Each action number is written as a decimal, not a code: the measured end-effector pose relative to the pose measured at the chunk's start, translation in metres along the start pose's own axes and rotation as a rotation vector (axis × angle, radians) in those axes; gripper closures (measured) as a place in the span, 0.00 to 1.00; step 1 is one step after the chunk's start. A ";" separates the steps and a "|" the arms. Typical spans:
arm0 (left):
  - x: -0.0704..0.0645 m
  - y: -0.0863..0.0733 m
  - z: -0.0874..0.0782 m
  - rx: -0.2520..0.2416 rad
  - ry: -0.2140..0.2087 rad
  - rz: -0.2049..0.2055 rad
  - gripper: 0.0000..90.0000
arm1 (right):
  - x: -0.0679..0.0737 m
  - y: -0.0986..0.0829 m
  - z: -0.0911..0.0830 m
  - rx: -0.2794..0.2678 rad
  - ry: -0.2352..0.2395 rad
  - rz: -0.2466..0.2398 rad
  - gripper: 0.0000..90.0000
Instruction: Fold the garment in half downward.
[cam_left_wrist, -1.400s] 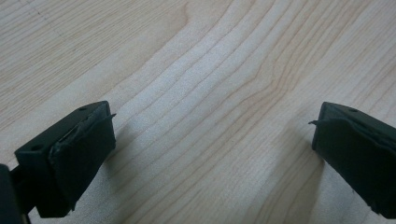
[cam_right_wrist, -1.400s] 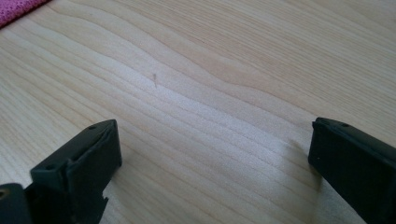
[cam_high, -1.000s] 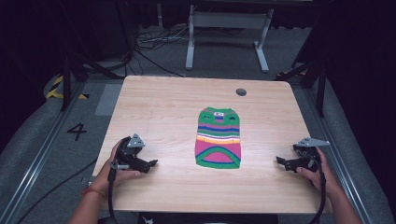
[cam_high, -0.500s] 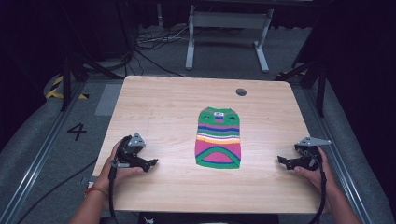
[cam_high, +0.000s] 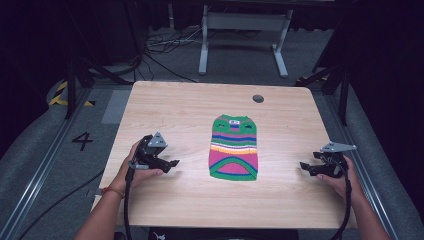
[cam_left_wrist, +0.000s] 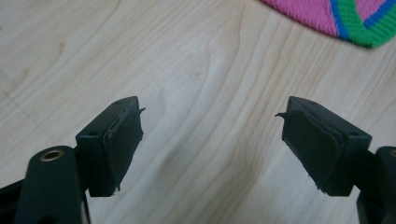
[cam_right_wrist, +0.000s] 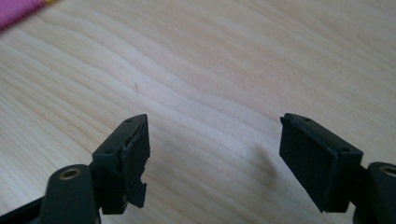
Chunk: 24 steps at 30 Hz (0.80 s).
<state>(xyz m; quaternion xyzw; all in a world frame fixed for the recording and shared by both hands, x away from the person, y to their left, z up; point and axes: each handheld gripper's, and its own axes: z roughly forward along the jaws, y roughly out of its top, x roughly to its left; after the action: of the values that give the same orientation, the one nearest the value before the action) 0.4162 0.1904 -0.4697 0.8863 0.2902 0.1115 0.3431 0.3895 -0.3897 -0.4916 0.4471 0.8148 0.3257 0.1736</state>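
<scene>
Grippers barely shifting since a second ago | I'm holding left gripper (cam_high: 172, 163) and right gripper (cam_high: 303, 165) released, empty | striped knit sweater (cam_high: 234, 147) lying untouched on light wooden desk (cam_high: 175, 107) | task seemingly not begun

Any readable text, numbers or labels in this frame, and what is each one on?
"4": a dark numeral on the grey floor mat left of the table.
A small white tag at the neck of the striped knit garment: too small to read.
Nothing else legible.
</scene>
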 end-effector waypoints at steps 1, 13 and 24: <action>0.000 0.000 0.000 0.000 0.000 0.000 0.24 | 0.000 0.000 0.000 0.000 0.000 0.000 0.28; 0.006 0.058 0.026 -0.015 -0.017 0.047 0.27 | 0.005 0.054 0.002 -0.079 0.041 -0.040 0.36; 0.014 0.098 0.053 -0.052 -0.017 0.064 0.29 | 0.020 0.112 0.036 -0.089 0.080 -0.088 0.42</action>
<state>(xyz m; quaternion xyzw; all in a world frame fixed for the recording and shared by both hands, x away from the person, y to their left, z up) 0.4914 0.1121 -0.4430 0.8868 0.2557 0.1226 0.3649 0.4689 -0.3160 -0.4411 0.3893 0.8247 0.3712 0.1748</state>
